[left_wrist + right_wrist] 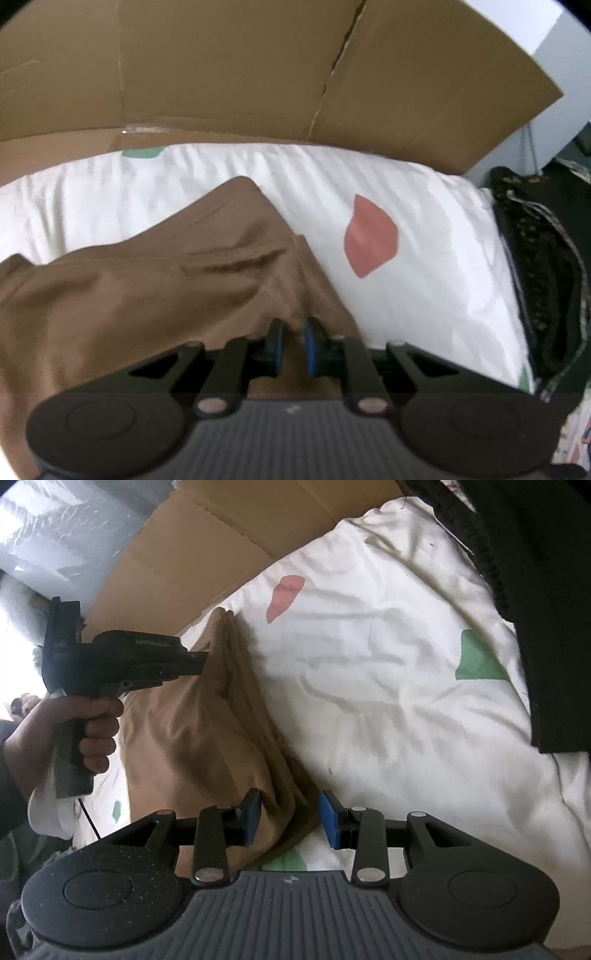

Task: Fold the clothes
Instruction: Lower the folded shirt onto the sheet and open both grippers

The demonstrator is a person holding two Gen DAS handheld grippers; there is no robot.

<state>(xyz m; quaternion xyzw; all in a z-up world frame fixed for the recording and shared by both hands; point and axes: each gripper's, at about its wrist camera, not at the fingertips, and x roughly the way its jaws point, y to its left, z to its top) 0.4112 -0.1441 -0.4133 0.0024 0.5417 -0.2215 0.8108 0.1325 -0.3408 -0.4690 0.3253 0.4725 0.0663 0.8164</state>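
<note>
white leaf-print bedsheet [388, 686] under flat cardboard | tan cotton garment [207, 731] bunched mid-sheet | left gripper [294, 332] pinching its edge | right gripper [290, 818] spread around another fold | looks mid-fold: right needs to clamp

A white sheet [388, 672] printed with red and green patches covers the bed, creased and lit by soft daylight. Flattened cardboard [221, 66] stands along the bed's far edge, split by a torn seam, with a pale wall [569, 40] showing beyond its right corner. A dark patterned fabric [535, 266] lies off the sheet's right side, and bright light floods a crinkled plastic sheet [62, 528] at upper left in the right wrist view.
</note>
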